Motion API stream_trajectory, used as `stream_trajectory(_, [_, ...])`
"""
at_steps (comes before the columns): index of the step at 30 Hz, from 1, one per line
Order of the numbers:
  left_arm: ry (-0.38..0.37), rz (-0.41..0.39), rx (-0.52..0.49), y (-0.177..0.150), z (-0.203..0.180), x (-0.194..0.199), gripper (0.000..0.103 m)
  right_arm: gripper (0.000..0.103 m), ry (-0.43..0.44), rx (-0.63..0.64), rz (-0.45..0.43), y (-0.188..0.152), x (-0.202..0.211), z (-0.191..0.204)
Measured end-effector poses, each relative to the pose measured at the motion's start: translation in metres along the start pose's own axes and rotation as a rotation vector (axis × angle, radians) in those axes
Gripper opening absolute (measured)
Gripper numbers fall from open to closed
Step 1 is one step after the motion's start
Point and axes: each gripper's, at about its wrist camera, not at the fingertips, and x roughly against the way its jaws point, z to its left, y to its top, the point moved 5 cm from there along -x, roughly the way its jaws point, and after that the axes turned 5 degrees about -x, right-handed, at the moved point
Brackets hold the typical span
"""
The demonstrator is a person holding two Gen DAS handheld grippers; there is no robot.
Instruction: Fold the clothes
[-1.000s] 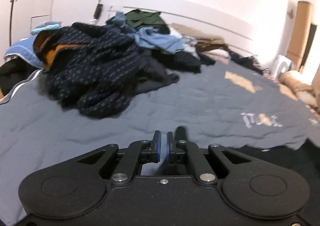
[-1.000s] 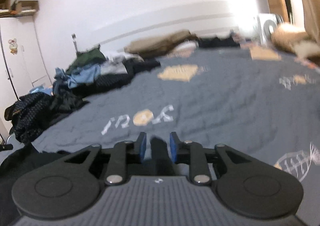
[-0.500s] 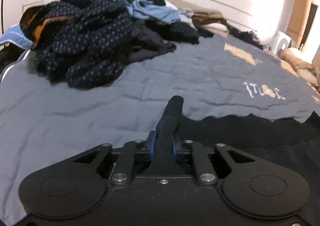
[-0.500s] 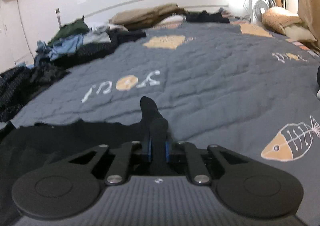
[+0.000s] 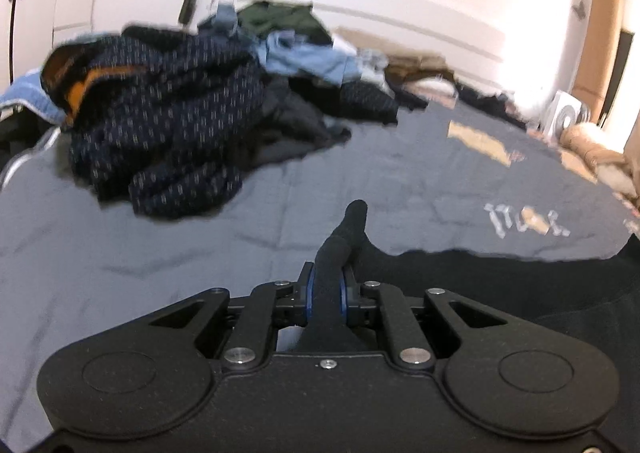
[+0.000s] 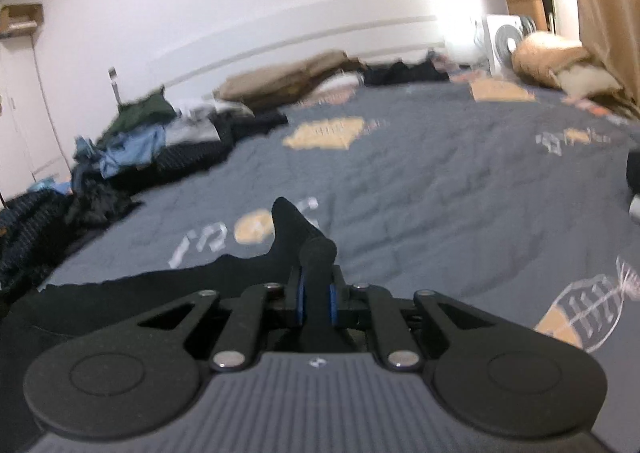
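- The black garment [image 5: 500, 285] lies spread low across the grey quilt [image 5: 160, 245] at the near edge of the bed, and a bunched corner of it pokes up through each tool
- The left gripper [image 5: 326, 293] is clamped on one corner; the blue pads press the cloth from both sides, with a twisted tip of fabric standing out ahead of them
- The right gripper [image 6: 316, 295] has just closed its jaws, and a corner of the same black garment [image 6: 132, 293] is now pinched between them
- Holding two corners at once looks like a way to keep one edge taut, so the cloth can be laid flat or carried over as a straight fold line; that is my reading, not something shown
- Between the two grips the edge runs fairly straight over the quilt
- The quilt is padded and lightly creased, printed with pale lettering [image 6: 244, 233], tan patches and a fish skeleton [image 6: 588, 313]
- A heap of unfolded clothes [image 5: 168, 121] sits well apart on the left side of the bed
- Behind are a white wall, a small white fan [image 6: 506, 41] and tan curtains
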Motion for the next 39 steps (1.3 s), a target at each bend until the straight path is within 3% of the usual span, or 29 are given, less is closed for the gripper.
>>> stream_trajectory(3, [0.027,0.052,-0.017,-0.011,0.000,-0.013,0.013,0.013,-0.036,-0.001,0.051,-0.014,-0.016,-0.006])
stream_trajectory(7, [0.058,0.066,0.000,-0.016,0.007,-0.015,0.031,0.020,-0.072,0.037,0.086,-0.019,-0.022,-0.004])
stream_trajectory(9, [0.058,0.047,0.022,-0.013,0.012,-0.007,0.032,0.032,-0.093,0.073,0.086,-0.017,-0.018,0.000])
stream_trajectory(14, [0.081,-0.040,0.032,0.007,0.007,0.033,0.033,0.036,-0.094,0.086,0.070,0.003,0.013,0.006])
stream_trajectory(17, [0.048,-0.087,0.069,0.020,0.000,0.061,0.044,0.041,-0.063,0.077,0.043,0.013,0.041,0.017])
stream_trajectory(21, [-0.019,-0.138,0.081,0.025,-0.026,0.095,0.048,0.046,0.017,0.071,0.021,0.010,0.076,0.044])
stream_trajectory(25, [-0.097,-0.134,0.060,0.003,-0.074,0.124,0.050,0.048,0.098,0.132,0.040,-0.018,0.105,0.089])
stream_trajectory(28, [-0.151,-0.083,0.020,-0.027,-0.107,0.139,0.056,0.052,0.155,0.144,0.066,-0.044,0.124,0.115])
stream_trajectory(33, [-0.169,-0.016,-0.002,-0.068,-0.124,0.153,0.056,0.055,0.170,0.143,0.122,-0.085,0.148,0.129])
stream_trajectory(39, [-0.169,0.031,0.015,-0.096,-0.122,0.168,0.057,0.057,0.153,0.177,0.149,-0.109,0.163,0.130])
